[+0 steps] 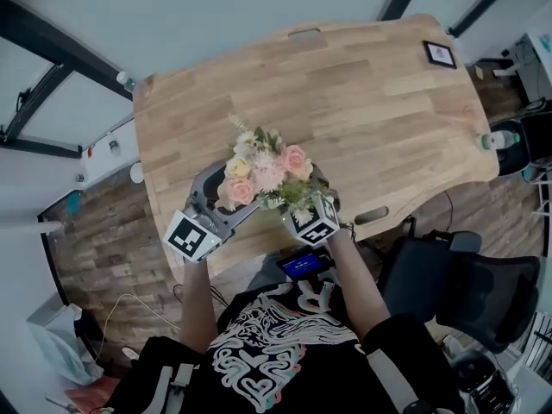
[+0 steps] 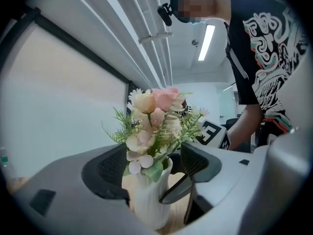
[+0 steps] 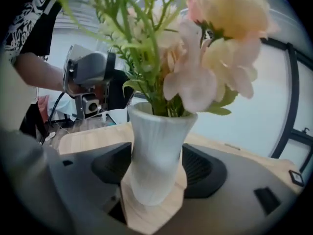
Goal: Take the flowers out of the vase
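Vase (image 3: 156, 151), apparently untouched, between spread jaws

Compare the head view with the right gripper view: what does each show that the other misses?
Only the head view: the whole table, a small frame at its far corner, and a black chair. Only the right gripper view: the white vase, standing between the right gripper's open jaws; from above the blooms hide it. Both: the flowers and some of the wooden tabletop.
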A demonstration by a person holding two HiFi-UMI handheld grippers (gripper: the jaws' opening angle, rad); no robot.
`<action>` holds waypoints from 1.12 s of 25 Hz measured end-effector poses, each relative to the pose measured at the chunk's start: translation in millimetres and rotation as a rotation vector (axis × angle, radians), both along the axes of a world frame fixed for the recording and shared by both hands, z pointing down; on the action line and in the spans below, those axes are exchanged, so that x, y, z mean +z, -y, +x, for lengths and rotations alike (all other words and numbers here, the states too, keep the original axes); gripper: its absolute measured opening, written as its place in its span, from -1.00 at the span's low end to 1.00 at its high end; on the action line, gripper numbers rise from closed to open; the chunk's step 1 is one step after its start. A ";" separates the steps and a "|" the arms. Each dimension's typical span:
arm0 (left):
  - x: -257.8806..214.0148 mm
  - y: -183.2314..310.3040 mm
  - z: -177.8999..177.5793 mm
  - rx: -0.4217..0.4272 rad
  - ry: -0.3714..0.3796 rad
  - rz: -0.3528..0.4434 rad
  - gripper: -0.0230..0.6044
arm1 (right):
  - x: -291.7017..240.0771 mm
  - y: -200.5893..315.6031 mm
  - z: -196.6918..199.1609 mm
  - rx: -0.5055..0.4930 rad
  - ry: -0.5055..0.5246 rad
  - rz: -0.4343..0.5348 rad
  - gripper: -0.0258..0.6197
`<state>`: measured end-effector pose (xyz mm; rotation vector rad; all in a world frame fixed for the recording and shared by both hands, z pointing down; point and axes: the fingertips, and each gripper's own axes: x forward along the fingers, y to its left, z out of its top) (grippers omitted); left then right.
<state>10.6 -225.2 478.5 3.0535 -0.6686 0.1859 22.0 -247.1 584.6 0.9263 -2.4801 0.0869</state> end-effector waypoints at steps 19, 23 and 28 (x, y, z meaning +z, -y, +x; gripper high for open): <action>3.2 15.8 -3.5 -0.102 0.025 0.028 -0.74 | 7.7 1.3 -4.8 0.029 -0.011 0.004 0.07; -1.0 14.5 -3.6 -0.103 0.010 0.025 -0.76 | 7.2 1.2 -4.8 0.039 -0.012 0.006 0.07; -7.0 15.0 -3.8 -0.103 -0.009 0.024 -0.76 | 8.2 3.0 -3.6 0.051 -0.011 -0.001 0.07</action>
